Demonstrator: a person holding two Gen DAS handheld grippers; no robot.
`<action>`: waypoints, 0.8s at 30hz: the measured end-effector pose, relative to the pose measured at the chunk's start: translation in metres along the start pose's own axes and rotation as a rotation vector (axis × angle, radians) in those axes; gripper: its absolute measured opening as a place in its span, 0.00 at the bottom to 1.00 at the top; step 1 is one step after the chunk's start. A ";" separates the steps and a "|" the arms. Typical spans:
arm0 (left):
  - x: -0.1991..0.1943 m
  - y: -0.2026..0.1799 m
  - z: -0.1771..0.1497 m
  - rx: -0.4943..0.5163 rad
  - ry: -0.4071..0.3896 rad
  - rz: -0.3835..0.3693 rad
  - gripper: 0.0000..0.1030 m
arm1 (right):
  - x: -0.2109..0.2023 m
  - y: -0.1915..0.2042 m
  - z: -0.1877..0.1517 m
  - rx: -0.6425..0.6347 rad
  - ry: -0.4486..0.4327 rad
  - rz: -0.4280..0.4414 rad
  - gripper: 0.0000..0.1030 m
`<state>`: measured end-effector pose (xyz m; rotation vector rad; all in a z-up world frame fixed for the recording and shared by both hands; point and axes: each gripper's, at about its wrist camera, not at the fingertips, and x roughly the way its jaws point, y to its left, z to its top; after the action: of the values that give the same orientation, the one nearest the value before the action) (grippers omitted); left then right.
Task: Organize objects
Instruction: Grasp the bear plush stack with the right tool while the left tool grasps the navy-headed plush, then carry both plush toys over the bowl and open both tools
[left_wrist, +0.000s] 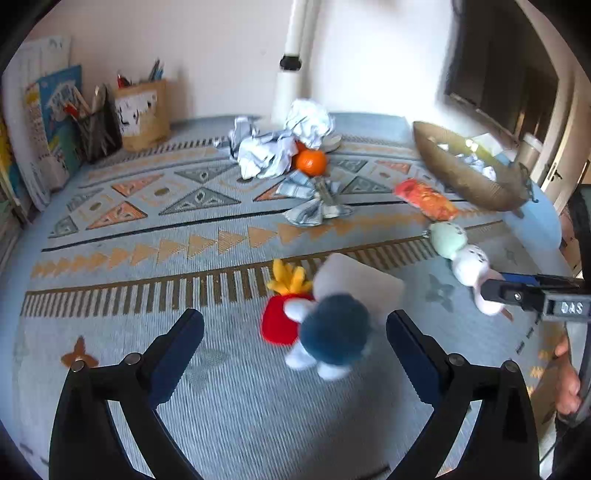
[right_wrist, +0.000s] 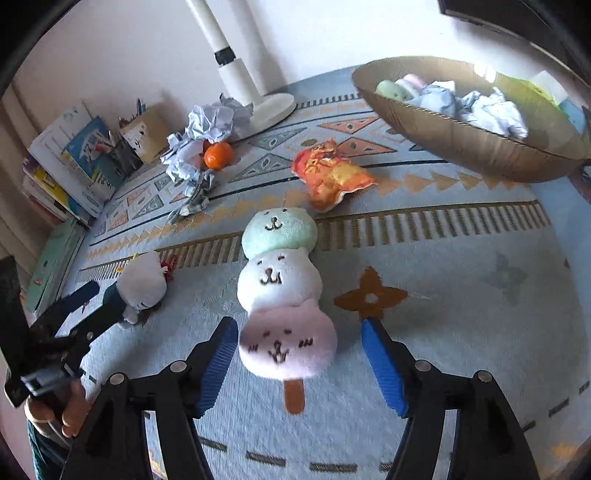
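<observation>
Both grippers, left gripper (left_wrist: 295, 332) and right gripper (right_wrist: 297, 360), gape over soft plush toys: a blue-bodied white-headed plush doll (left_wrist: 334, 328) and a three-ball plush dango skewer (right_wrist: 282, 295); the ribbed golden bowl (right_wrist: 461, 144) holds crumpled paper balls (right_wrist: 484, 109).

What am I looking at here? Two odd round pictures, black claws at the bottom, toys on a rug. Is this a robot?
No robot: a person holds a two-fingered claw in each hand, with a wide-angle camera on each looking along its fingers. One picture comes from the left gripper, the other from the right gripper. Both stand open and hold nothing. Ahead of the left one lies a blurred white-headed plush in blue; between the right one's fingers lies a three-ball plush on a stick, not gripped. On the patterned cloth also lie an orange, crumpled paper, a snack packet and a brown bowl of paper.
</observation>
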<state>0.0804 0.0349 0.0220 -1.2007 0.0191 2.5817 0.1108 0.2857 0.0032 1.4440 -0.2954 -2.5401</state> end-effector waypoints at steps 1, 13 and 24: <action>0.006 0.000 0.003 0.001 0.027 -0.015 0.96 | 0.002 0.001 0.001 -0.007 -0.003 -0.002 0.66; 0.029 -0.040 0.003 0.127 0.094 0.013 0.70 | 0.025 0.032 0.006 -0.075 -0.080 -0.185 0.67; -0.008 -0.061 0.008 0.149 -0.024 -0.041 0.47 | -0.008 0.002 -0.018 0.007 -0.107 0.019 0.47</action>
<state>0.0956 0.0924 0.0404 -1.1046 0.1771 2.5102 0.1305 0.2849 0.0007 1.3042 -0.3332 -2.6080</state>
